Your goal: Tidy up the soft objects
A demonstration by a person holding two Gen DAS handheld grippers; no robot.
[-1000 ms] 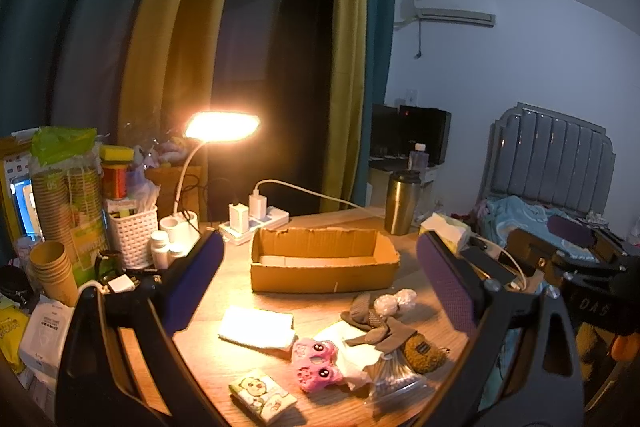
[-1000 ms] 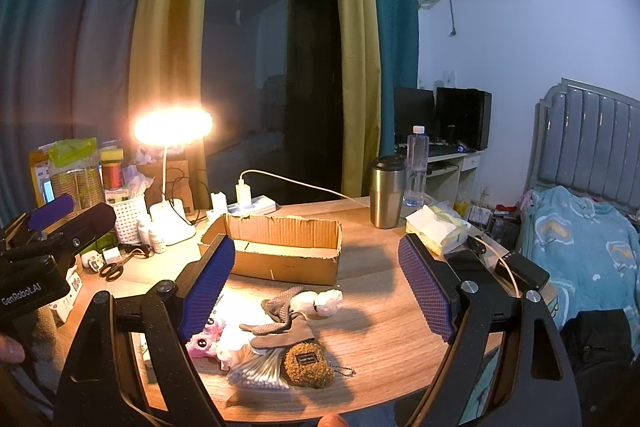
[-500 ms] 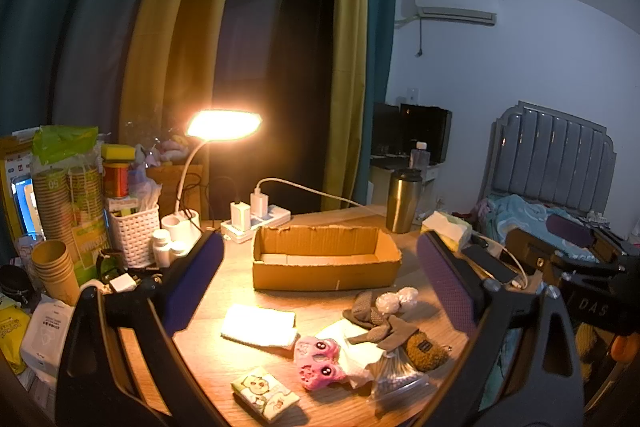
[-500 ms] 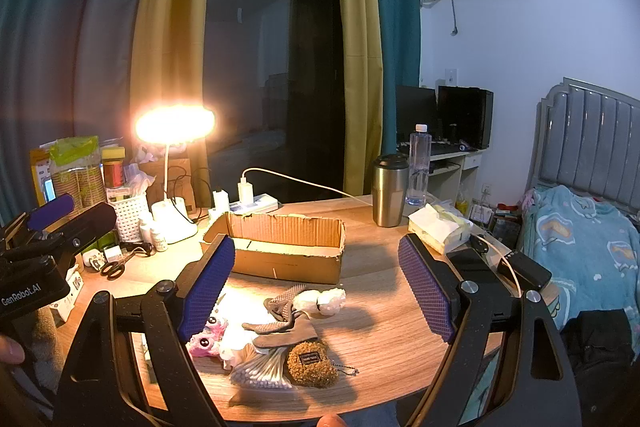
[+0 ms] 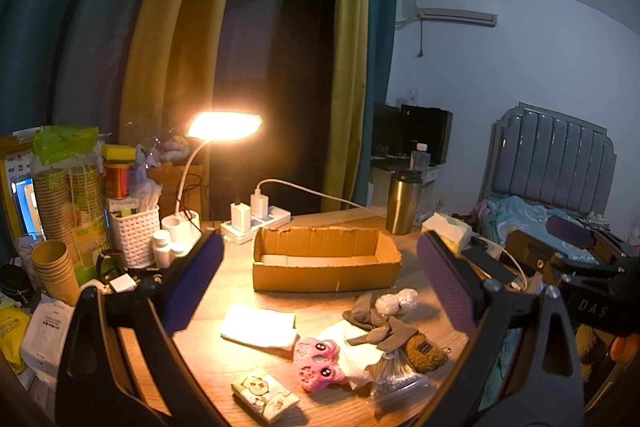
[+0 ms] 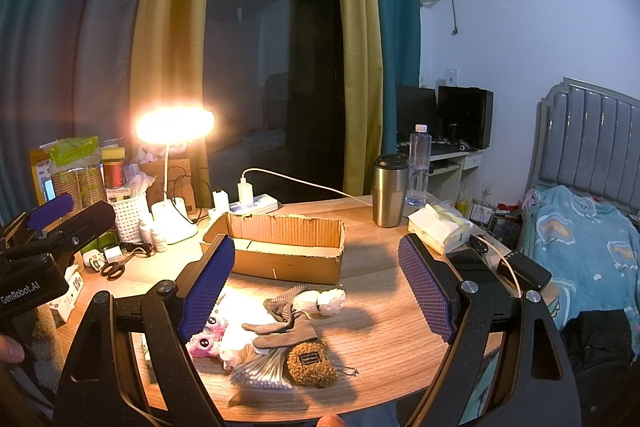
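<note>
- Cardboard box [image 5: 326,259] [image 6: 280,247]: open-topped, sits mid-tabletop behind the loose items; its visible interior shows only bare cardboard.
- Soft items lie in a cluster on the tabletop [image 6: 384,339] in front of the box, outside it: grey knit glove [image 5: 370,315] [image 6: 286,301], white fluffy balls [image 5: 396,301] [image 6: 320,301] touching the glove, brown fuzzy pouch [image 5: 426,349] [image 6: 312,363] with a short chain, pink plush toy [image 5: 318,359] [image 6: 206,337].
- Clear bag of cotton swabs [image 5: 394,375] [image 6: 260,373] rests against the pouch.
- Folded white cloth [image 5: 260,325] lies left of the cluster, apart from it; a small printed tissue pack [image 5: 264,395] lies near the front edge.
- Left tool [image 5: 320,291]: fingers spread wide, holding nothing, above the tabletop short of the items.
- Right tool [image 6: 316,287]: fingers spread wide, holding nothing, above the cluster.
- White lattice basket [image 5: 134,235] at the left rear holds upright small items, not identifiable.
- Stacked paper cups [image 5: 56,271] stand beside it.
- Steel tumbler [image 5: 402,203] [image 6: 390,191] stands right of the box, lid on.
- Lit desk lamp [image 5: 224,127] stands behind the box.
</note>
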